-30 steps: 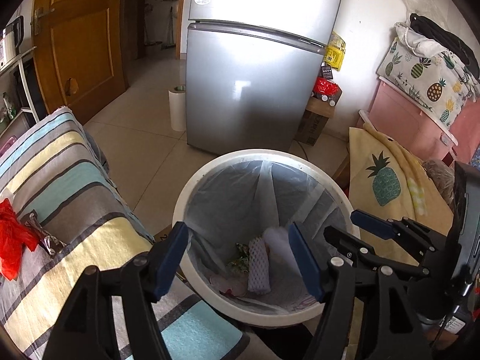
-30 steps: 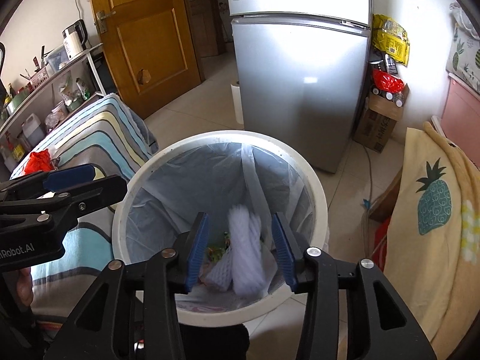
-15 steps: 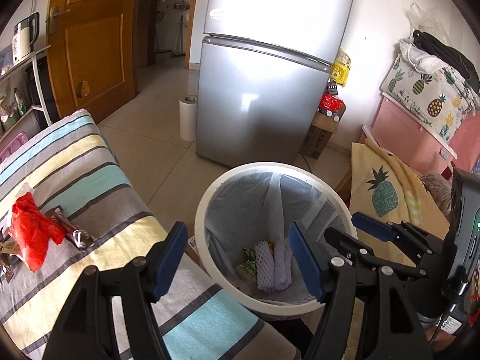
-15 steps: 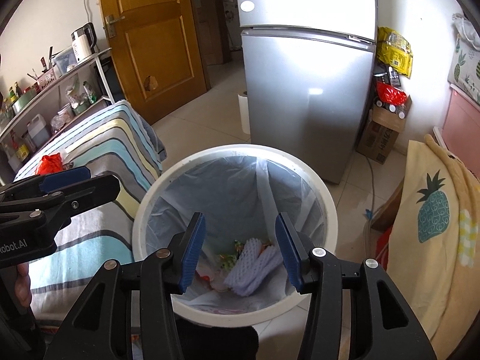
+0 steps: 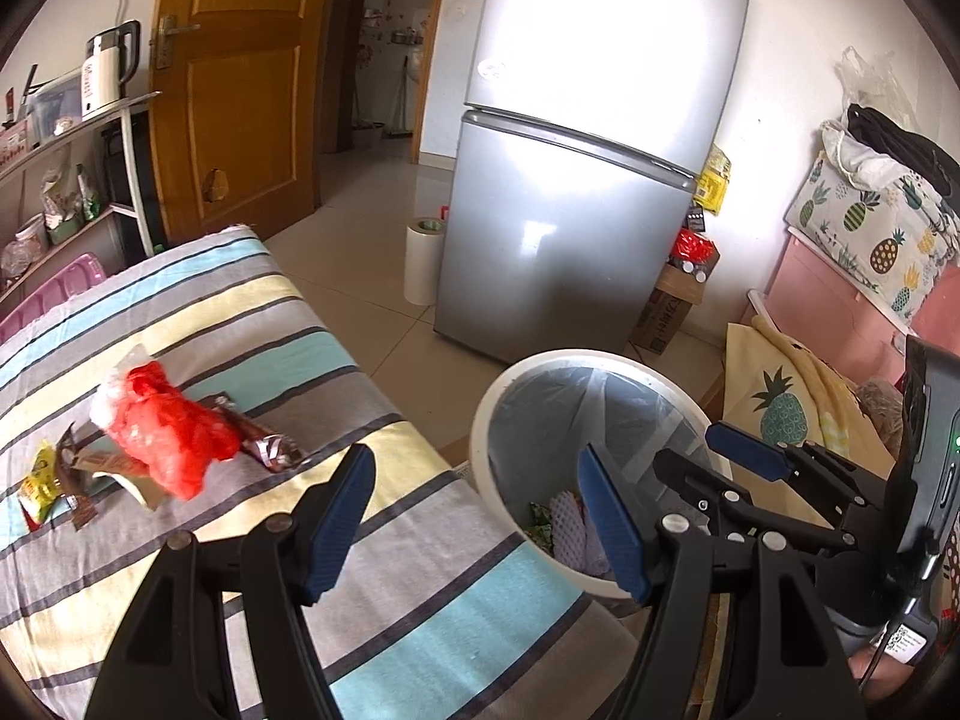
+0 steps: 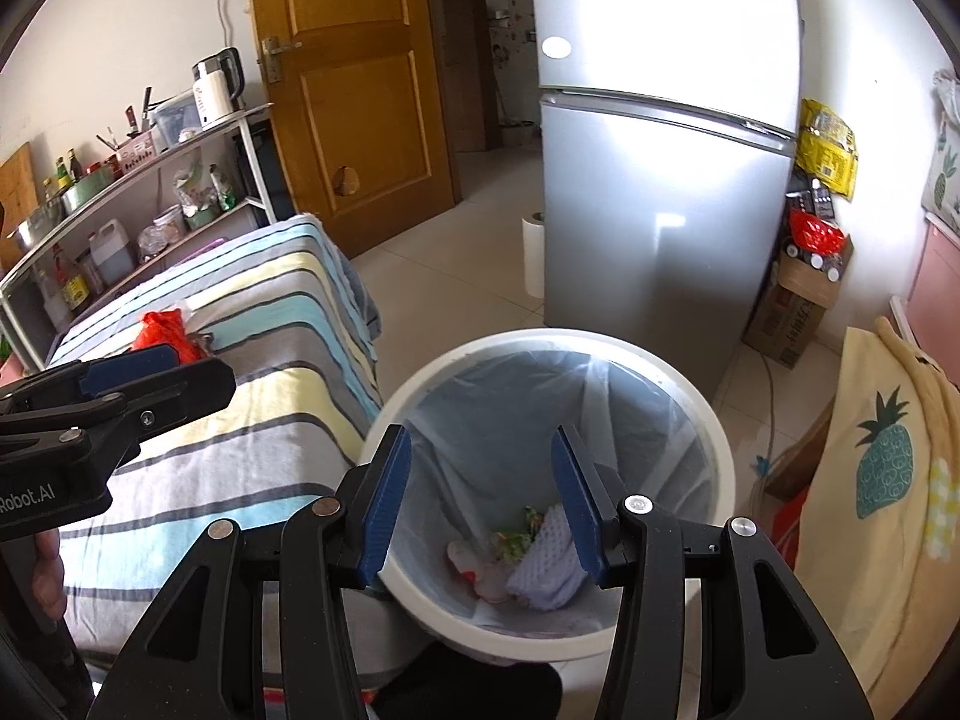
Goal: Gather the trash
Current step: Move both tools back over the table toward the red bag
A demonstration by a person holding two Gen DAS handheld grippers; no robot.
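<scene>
Left wrist view: red plastic bag (image 5: 165,435) and wrappers (image 5: 264,447) lie on the striped bedcover (image 5: 420,618), ahead and to the left of the left gripper (image 5: 474,519), well apart from it. Small yellow packet (image 5: 37,480) farther left. Left gripper: fingers spread wide, nothing between them. Right gripper (image 6: 480,501): likewise spread and empty, hanging over the near rim of the white bin (image 6: 717,450). Bin: lined with a clear bag, holding white foam netting (image 6: 549,564) and scraps at the bottom; it stands just beside the bed edge, to the right of the left gripper.

Step judged: reach for the bed litter. Advice: come down over the red bag from above, close on its bulk, not the cover beneath.

Room: bedcover bare between gripper and litter; fridge (image 5: 576,192) beyond the bin; floor open between.
</scene>
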